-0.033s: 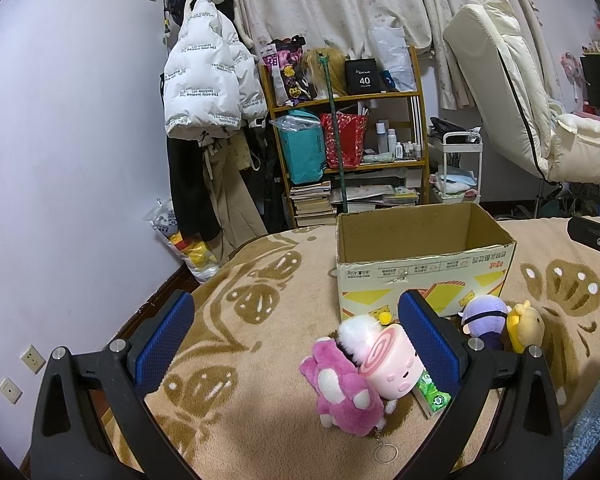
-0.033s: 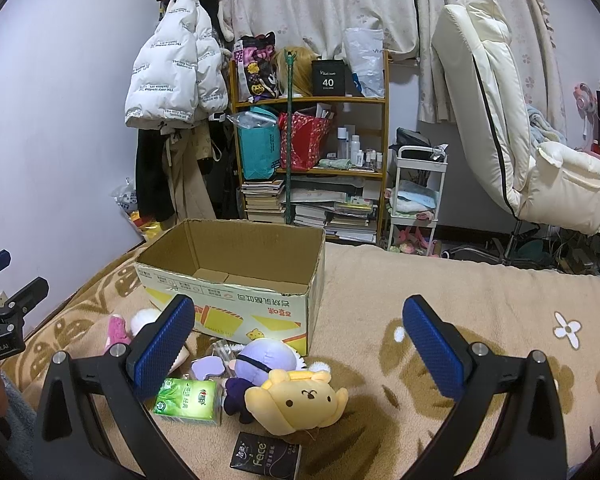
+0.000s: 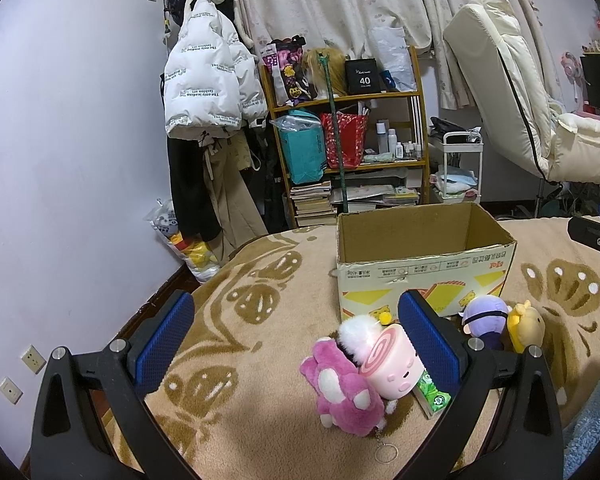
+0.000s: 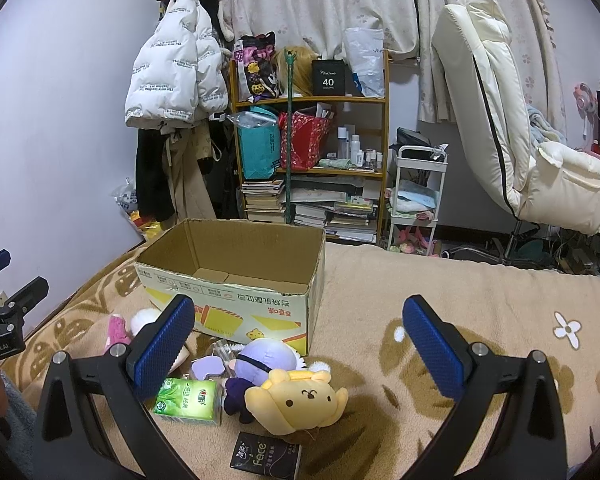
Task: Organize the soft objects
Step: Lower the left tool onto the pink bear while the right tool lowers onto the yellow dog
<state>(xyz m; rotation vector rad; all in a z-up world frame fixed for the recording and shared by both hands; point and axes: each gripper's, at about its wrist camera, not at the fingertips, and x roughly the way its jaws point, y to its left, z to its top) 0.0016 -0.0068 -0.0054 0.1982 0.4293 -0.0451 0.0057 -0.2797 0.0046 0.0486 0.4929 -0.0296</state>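
An open cardboard box point(image 3: 424, 268) point(image 4: 236, 280) stands on the beige blanket, with nothing in the part of it I can see. In front of it lie a magenta plush point(image 3: 344, 392), a pink swirl roll plush point(image 3: 392, 364), a white fluffy plush point(image 3: 356, 332), a purple plush point(image 4: 266, 360) point(image 3: 484, 316) and a yellow bear plush point(image 4: 296, 400) point(image 3: 526, 326). My left gripper point(image 3: 296, 340) is open and empty, just above and left of the pink plushes. My right gripper point(image 4: 296, 344) is open and empty, above the purple and yellow plushes.
A green tissue pack point(image 4: 188, 400) and a black Face pack point(image 4: 266, 454) lie by the toys. Behind the bed stand a cluttered shelf point(image 4: 312, 152), hanging coats point(image 3: 208, 92), a white cart point(image 4: 416, 196) and a cream recliner point(image 4: 512, 140).
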